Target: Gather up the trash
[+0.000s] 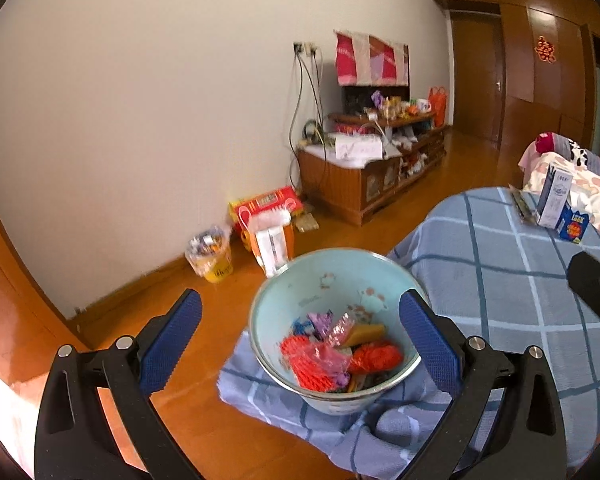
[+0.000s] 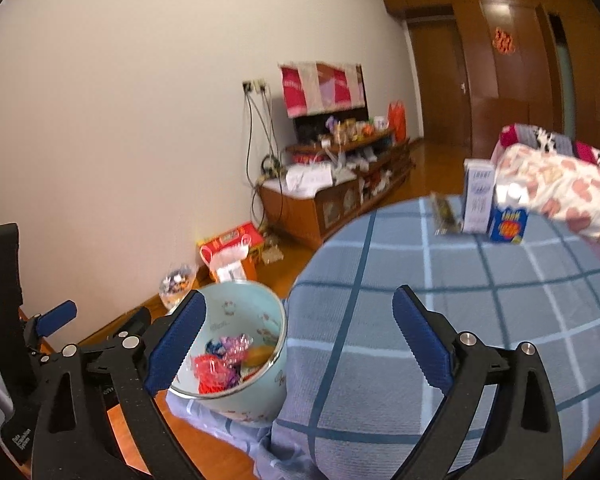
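A pale blue bin (image 1: 260, 308) stands on the wooden floor against the edge of a bed with a blue checked sheet (image 1: 499, 280). Red, pink and orange wrappers (image 1: 331, 352) lie inside it. My left gripper (image 1: 300, 296) hangs open above the bin's mouth with nothing between its fingers. My right gripper (image 2: 298, 294) is open and empty over the bed's edge, with the bin (image 2: 236, 304) just left of it. At the far end of the bed (image 2: 379, 320) lie a dark wrapper (image 2: 443, 212), a white and blue carton (image 2: 477, 196) and a small blue box (image 2: 507, 226).
A low wooden cabinet (image 1: 351, 188) crowded with clutter stands against the white wall. Bags and a red box (image 1: 266, 204) sit on the floor by the wall. A patterned quilt (image 2: 559, 184) covers the bed's far end. Wooden doors (image 1: 479, 80) close off the back.
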`<state>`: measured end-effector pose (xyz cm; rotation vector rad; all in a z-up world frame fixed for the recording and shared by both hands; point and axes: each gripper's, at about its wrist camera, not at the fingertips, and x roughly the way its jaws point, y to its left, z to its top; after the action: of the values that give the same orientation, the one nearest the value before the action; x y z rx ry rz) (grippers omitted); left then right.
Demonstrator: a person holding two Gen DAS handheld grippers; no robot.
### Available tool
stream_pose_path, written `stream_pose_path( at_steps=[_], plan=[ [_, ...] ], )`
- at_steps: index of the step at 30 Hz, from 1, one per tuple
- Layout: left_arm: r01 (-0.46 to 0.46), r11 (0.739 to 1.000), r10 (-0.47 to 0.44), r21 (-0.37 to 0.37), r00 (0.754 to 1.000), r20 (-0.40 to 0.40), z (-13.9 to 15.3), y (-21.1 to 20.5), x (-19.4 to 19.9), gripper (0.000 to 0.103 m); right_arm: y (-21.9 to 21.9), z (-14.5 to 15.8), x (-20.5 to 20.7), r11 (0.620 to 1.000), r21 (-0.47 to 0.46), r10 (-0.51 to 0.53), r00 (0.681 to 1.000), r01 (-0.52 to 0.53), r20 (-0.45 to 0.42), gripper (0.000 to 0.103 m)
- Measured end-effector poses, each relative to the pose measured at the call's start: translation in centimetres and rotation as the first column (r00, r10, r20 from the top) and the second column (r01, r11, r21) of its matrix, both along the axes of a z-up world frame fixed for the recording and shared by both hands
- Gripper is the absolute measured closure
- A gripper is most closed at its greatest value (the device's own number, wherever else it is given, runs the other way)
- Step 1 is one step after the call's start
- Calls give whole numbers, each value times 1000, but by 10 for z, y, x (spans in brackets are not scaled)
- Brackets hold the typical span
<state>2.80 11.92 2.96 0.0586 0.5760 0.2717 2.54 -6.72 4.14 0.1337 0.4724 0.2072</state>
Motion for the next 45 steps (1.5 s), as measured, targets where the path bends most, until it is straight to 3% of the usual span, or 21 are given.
stream_pose_path(
  at_steps=[3, 6, 12, 45],
  plan=[
    [-22, 999, 19, 40, 998, 57, 16, -3, -12, 6, -6, 15, -14, 1000, 18, -23, 997, 22, 70, 9],
    [-5, 999, 1, 32, 995, 102, 30, -3, -23, 6, -15, 27, -22, 998, 50, -43, 993, 38, 110, 9],
    [26, 999, -32, 46, 989, 148, 46, -7, -36, 6, -25, 38, -30, 995, 85, -57, 987, 45, 148, 7],
    [31, 999, -33, 13, 989, 142, 46, -5, -36, 6, -13, 35, -33, 996, 85, -44, 991, 33, 126, 7]
  ],
)
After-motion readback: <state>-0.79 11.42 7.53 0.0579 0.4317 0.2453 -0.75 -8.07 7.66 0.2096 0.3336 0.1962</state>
